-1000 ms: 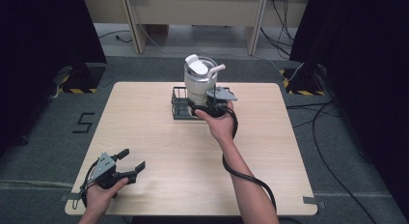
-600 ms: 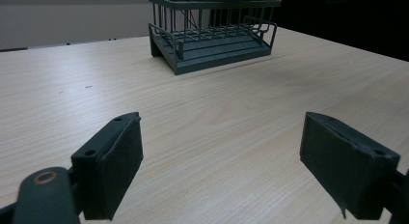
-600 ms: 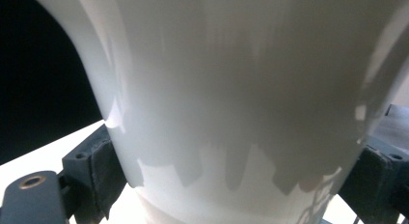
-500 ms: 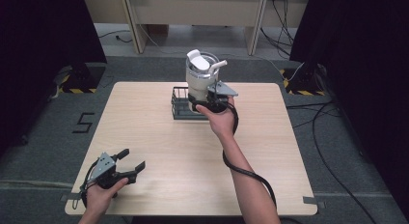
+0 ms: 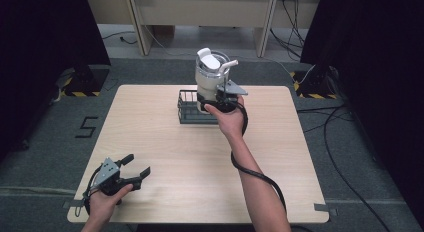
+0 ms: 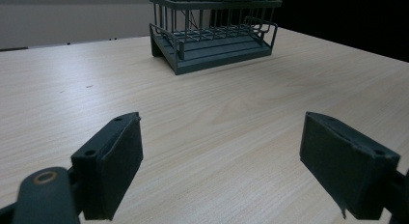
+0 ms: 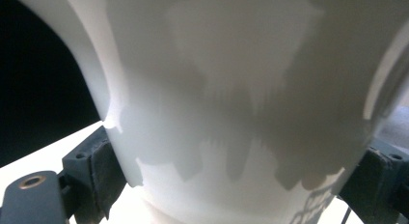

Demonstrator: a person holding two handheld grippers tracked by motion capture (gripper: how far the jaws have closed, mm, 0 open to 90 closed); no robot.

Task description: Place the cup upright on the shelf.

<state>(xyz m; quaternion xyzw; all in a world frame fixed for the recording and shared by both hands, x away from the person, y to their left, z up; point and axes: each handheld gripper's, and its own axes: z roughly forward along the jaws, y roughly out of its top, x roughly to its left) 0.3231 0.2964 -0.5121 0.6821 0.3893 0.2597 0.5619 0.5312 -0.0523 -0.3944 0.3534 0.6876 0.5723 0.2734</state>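
Note:
A white lidded cup [image 5: 212, 75] with a side spout is held upright just above a dark wire rack [image 5: 188, 110] at the table's far middle. My right gripper [image 5: 220, 100] is shut on the cup's lower body. In the right gripper view the cup [image 7: 241, 89] spans the picture, pressed between the two black pads [image 7: 94, 171]. My left gripper [image 5: 135, 166] rests low over the table's near left corner, open, with nothing between its jaws. The left gripper view looks across bare wood past this gripper [image 6: 222, 171] to the rack [image 6: 214, 38], which stands far off.
The light wooden table [image 5: 150, 132] has the rack as its one standing object. A black cable trails from the right gripper along the forearm. Dark curtains, floor cables and yellow-black taped bases [image 5: 80, 87] ring the table.
The right gripper has raised the white cup slightly and shifted it a little right over the rack. The left gripper has stayed in place.

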